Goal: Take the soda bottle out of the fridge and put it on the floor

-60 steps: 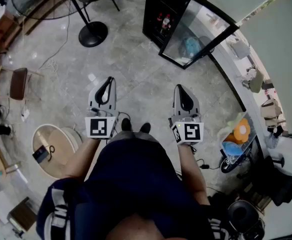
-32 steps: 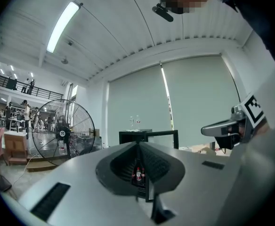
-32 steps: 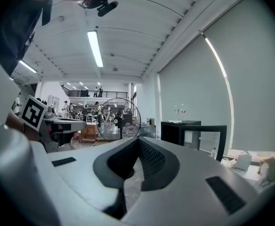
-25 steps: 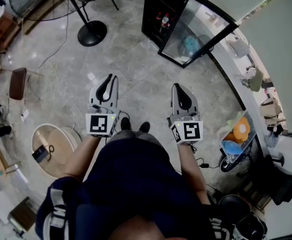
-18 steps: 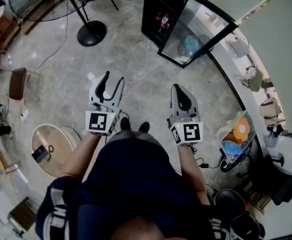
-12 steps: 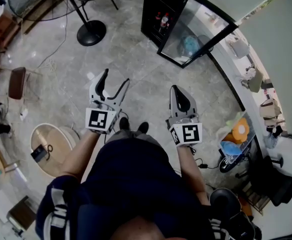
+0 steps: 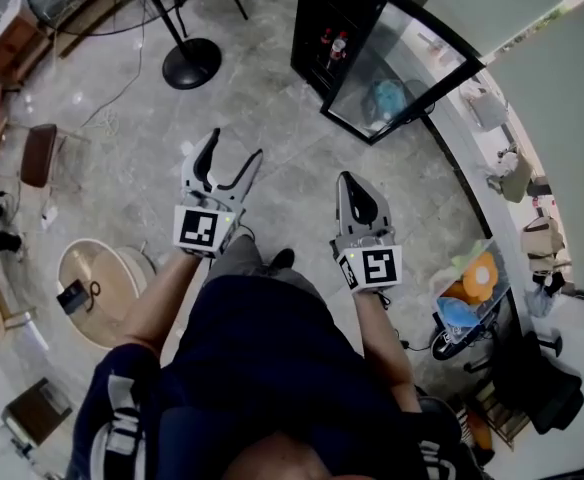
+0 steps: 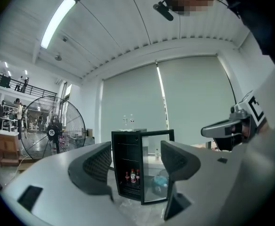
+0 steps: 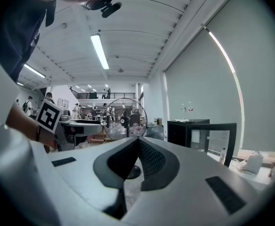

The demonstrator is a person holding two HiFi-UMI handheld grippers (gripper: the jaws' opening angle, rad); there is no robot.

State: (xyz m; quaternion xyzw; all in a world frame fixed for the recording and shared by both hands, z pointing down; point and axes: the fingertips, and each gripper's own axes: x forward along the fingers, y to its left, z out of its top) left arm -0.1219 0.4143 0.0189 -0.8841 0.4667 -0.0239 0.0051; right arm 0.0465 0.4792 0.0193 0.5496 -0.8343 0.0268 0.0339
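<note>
A black mini fridge (image 7: 324, 26) stands on the floor ahead with its glass door (image 7: 404, 73) swung open. Small soda bottles (image 7: 332, 44) with red labels stand on its bottom shelf. In the left gripper view the fridge (image 8: 127, 154) and bottles (image 8: 132, 177) show far off between the jaws. My left gripper (image 7: 234, 150) is open; its jaws have just been opening and nothing is between them. My right gripper (image 7: 350, 180) is shut and empty, held level beside the left. Both are well short of the fridge.
A standing fan's round base (image 7: 193, 63) sits on the floor left of the fridge; the fan (image 8: 52, 132) shows in the left gripper view. A round wooden table (image 7: 94, 278) and a chair (image 7: 38, 154) are at the left. Blue and orange items (image 7: 465, 290) lie at the right.
The left gripper's jaws have spread from shut to wide open, and it has moved forward toward the fridge. The right gripper stays shut and about where it was.
</note>
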